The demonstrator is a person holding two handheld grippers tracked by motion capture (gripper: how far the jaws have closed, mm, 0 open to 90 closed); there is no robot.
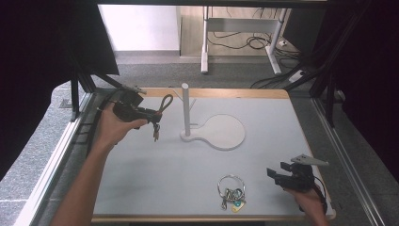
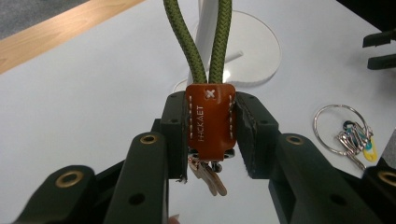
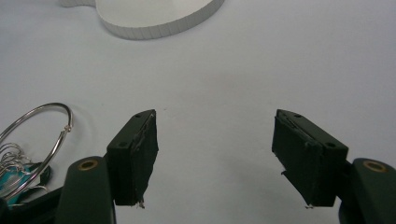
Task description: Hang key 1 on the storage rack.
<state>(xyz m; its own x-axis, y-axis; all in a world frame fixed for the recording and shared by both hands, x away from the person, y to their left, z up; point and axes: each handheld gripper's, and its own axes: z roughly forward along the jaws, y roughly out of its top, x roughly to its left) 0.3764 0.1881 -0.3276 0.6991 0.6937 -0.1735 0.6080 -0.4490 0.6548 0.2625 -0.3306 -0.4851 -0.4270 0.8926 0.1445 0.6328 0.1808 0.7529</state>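
Up left, left tool (image 2: 209, 135) clamped on brown leather tab (image 2: 210, 119) of green cord keychain (image 1: 162, 109); loop up, keys (image 2: 208, 175) dangling below, lifted off desk (image 1: 188, 165), just beside white stand (image 1: 186, 110). Right tool (image 3: 215, 156) jaws apart, nothing between, low over desk at near right. Key ring (image 1: 231, 190) flat on desk beside it.

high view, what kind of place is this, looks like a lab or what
Probably a lab or test bay: a white work table edged by metal rails, dark curtains around it, loose cables on the floor behind.
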